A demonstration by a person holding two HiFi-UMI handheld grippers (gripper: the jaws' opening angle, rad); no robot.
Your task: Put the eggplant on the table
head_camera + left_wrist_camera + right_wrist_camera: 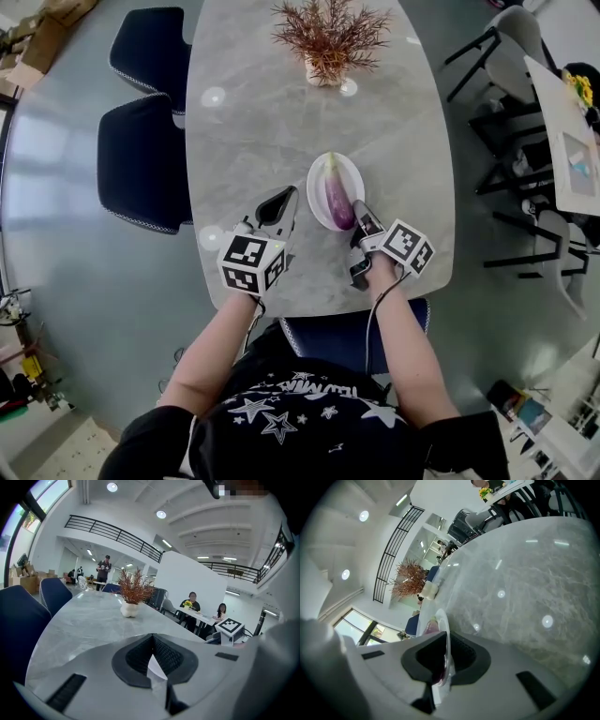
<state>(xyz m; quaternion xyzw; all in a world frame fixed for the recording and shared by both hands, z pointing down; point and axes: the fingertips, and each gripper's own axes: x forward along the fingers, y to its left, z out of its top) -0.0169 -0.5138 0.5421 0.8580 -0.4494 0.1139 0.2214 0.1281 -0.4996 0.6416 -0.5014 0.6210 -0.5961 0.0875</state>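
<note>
Two dark blue upholstered chairs (pixel 141 159) are standing along the left edge of the grey marble-patterned table (pixel 253 122). A spray of dried reddish-brown twigs in a small white vase (pixel 328 42) is sitting at the far end.

The left gripper (pixel 284 202) is hovering low over bare tabletop, just left of the plate and clear of it. In the left gripper view, its jaws are lying together at the tips with nothing between them (pixel 151 637).

The long pale-purple eggplant (pixel 336 195) is lying on a round white plate (pixel 319 178) near the middle of the table, so it is not yet on the tabletop. Its long axis is running away from the person. The pale stem end is pointing towards the vase, and the darker rounded end is pointing back and slightly right, towards the right gripper (pixel 360 217).

That gripper is reaching in rolled onto its side at the plate's near right edge. In the right gripper view, its jaws (pixel 443 637) are drawn narrow with the plate's rim (pixel 443 620) standing edge-on in the slit. They seem to be pinching the rim from above and below, with the eggplant (pixel 430 626) showing just beyond.

The right gripper is therefore the nearer one, almost touching the eggplant's near end. The coming move is probably turning on that closeness, whether by tipping the plate or by regrasping the eggplant across its width.
</note>
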